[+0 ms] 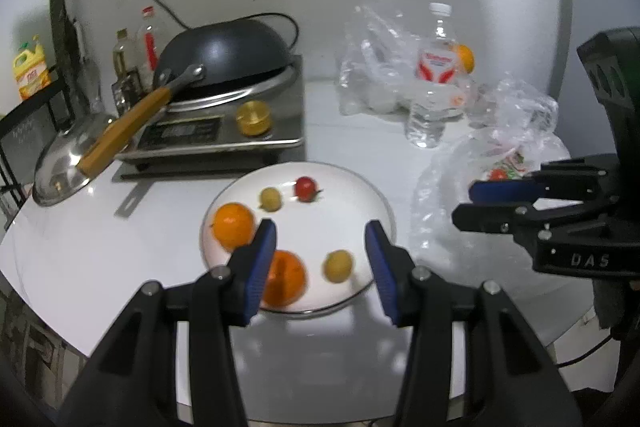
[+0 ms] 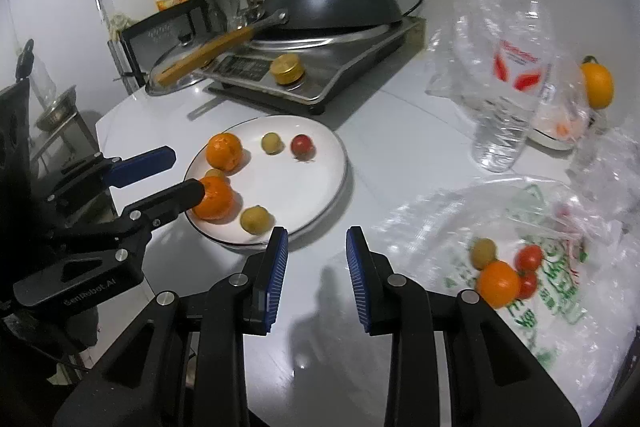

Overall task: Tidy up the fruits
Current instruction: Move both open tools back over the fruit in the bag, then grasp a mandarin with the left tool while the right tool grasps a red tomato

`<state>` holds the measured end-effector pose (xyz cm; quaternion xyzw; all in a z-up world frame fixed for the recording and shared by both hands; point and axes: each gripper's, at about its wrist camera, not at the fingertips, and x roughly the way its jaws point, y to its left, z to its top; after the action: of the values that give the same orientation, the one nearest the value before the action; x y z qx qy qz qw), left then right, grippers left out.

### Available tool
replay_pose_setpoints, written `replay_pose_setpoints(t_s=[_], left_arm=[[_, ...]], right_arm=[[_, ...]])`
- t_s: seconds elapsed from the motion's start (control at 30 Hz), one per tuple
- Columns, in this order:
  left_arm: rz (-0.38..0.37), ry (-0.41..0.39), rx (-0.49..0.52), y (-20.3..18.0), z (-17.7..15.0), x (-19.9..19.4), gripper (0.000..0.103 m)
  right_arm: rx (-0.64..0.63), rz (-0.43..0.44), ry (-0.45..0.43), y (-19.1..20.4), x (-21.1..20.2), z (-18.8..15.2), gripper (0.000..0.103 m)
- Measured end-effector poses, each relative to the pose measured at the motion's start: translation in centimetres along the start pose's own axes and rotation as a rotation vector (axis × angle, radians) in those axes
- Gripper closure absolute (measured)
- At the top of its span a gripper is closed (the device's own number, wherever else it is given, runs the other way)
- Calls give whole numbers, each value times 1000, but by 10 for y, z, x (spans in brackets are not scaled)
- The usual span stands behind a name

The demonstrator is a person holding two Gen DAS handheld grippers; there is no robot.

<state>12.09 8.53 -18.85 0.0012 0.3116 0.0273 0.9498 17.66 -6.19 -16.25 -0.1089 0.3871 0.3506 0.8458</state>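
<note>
A white plate (image 1: pixel 340 223) (image 2: pixel 316 171) holds two oranges (image 1: pixel 234 229) (image 2: pixel 224 151), yellow-green fruits (image 1: pixel 338 265) (image 2: pixel 256 219) and a red tomato (image 1: pixel 306 188) (image 2: pixel 302 145). My left gripper (image 1: pixel 320 251) (image 2: pixel 182 171) is open and empty, hovering over the plate's near edge beside the nearer orange (image 1: pixel 286 279) (image 2: pixel 214 199). My right gripper (image 2: pixel 316 251) (image 1: pixel 464 201) is open and empty above the table, between the plate and a plastic bag (image 2: pixel 540 267) that holds an orange (image 2: pixel 498 283), tomatoes (image 2: pixel 529 257) and a green fruit (image 2: pixel 484 253).
An induction cooker (image 1: pixel 256 131) with an upturned black wok (image 1: pixel 224 51) stands behind the plate. A steel lid (image 1: pixel 64 163) lies to its left. A water bottle (image 1: pixel 434 79), clear bags (image 1: pixel 376 59) and another orange (image 2: pixel 597 85) are at the back right.
</note>
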Motion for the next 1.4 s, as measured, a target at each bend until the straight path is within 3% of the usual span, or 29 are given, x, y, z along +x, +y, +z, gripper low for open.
replay_pose_setpoints(t_s=[0.23, 0.43, 0.63, 1.13, 1.4], left_arm=[[-33, -33, 34, -35, 12, -8, 55], [1, 12, 65, -62, 15, 4, 55], [-18, 38, 97, -91, 16, 15, 55], [-140, 73, 223, -173, 20, 45, 55], [-162, 110, 283, -204, 22, 75, 55]], right_arm=[[15, -13, -45, -22, -27, -10, 71], [38, -22, -56, -47, -40, -26, 71], [73, -32, -69, -74, -54, -40, 71], [176, -105, -76, -140, -71, -74, 71], [221, -100, -79, -170, -66, -82, 71]])
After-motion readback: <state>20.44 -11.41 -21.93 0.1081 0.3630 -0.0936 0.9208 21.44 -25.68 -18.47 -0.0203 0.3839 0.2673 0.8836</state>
